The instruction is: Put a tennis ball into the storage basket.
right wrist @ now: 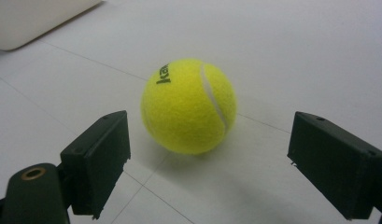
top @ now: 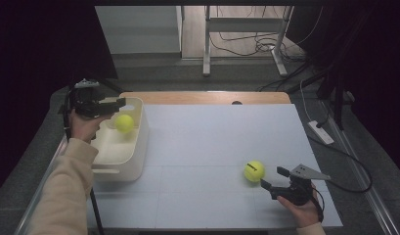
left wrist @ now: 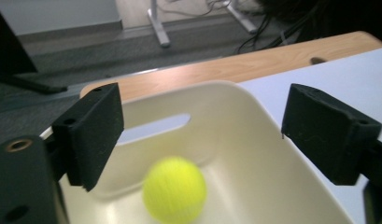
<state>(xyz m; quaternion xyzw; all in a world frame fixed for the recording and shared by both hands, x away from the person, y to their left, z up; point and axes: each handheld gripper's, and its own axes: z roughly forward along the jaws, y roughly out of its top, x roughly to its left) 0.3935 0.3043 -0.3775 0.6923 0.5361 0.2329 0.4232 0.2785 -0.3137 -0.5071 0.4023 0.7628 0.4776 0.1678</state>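
High view shows the left gripper [top: 120, 102], jaws apart, above the cream bin [top: 139, 142] at left with one tennis ball [top: 124, 123] blurred inside it, while lower right the right gripper [top: 274, 178], open, faces a second tennis ball [top: 254, 171] on the white table [top: 212, 137] — the left gripper view shows the bin's handle slot [left wrist: 153, 128], and the right gripper view shows this ball's seam [right wrist: 212, 98] and felt: light, springy, prone to roll, best pinched across its middle.

Dark lettering stands on the ball [right wrist: 188, 106] on the table, of which the right gripper view shows just the letters "ka" before the curve hides the rest; in the high view the mark on it is too small to read.
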